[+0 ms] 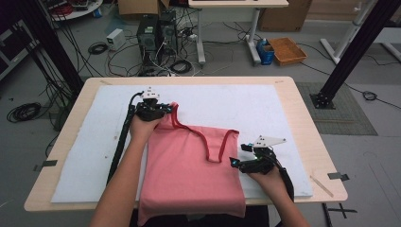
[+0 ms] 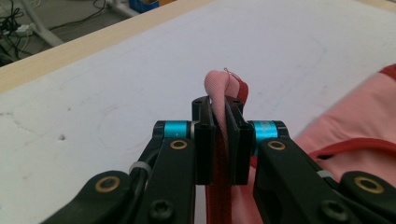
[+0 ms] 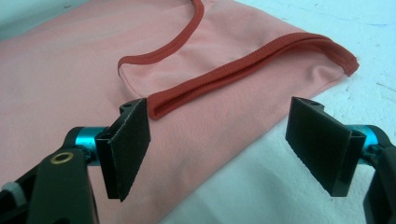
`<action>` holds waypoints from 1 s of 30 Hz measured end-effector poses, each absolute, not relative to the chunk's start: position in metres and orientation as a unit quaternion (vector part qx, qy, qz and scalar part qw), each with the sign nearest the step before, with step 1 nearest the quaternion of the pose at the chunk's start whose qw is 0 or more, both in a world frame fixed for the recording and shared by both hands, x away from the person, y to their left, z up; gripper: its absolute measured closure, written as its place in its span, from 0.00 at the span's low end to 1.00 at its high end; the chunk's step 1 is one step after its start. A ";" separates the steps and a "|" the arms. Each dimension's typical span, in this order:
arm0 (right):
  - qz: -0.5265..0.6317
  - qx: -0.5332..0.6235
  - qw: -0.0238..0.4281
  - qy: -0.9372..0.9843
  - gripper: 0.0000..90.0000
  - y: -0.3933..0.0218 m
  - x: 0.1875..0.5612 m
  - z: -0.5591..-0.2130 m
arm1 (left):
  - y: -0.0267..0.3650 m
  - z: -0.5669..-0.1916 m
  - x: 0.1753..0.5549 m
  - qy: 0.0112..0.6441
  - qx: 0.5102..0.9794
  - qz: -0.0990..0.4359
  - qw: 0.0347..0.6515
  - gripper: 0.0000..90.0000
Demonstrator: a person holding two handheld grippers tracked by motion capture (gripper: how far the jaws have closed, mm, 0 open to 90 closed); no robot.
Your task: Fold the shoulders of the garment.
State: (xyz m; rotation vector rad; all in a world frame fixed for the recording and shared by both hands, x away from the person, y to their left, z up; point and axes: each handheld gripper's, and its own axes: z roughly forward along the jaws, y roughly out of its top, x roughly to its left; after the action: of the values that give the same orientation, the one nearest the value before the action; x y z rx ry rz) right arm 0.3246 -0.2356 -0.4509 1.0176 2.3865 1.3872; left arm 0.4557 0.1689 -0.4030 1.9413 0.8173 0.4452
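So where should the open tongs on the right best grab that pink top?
Probably at the right shoulder strap, just ahead of the right tongs. Its red-trimmed end lies flat on the white mat near the top's edge, so one jaw could slide under from the mat side. The left tongs already pinch the other strap, so this makes a matching hold.

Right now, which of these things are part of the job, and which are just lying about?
In the job:
- pink top
- left tool, shut on its strap
- right tool, open at the other strap
- white mat

Lying about:
- computer towers
- orange tray
- cardboard box
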 end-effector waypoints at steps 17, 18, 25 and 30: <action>0.470 0.347 0.101 0.806 0.24 -0.236 0.324 -0.451 | 0.180 -0.429 0.360 0.331 0.787 0.190 0.484 0.86; 0.470 0.347 0.101 0.806 0.24 -0.236 0.324 -0.451 | 0.183 -0.432 0.354 0.339 0.784 0.180 0.488 0.80; 0.471 0.347 0.097 0.805 0.24 -0.236 0.325 -0.451 | 0.193 -0.428 0.340 0.346 0.789 0.150 0.485 0.49; 0.468 0.345 0.096 0.808 0.24 -0.236 0.325 -0.451 | 0.203 -0.417 0.338 0.343 0.772 0.134 0.517 0.41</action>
State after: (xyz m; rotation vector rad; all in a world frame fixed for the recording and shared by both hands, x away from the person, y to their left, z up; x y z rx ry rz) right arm 0.3251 -0.2360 -0.4509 1.0231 2.3930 1.3873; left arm 0.3376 0.2029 -0.4165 1.8538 0.8238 0.3208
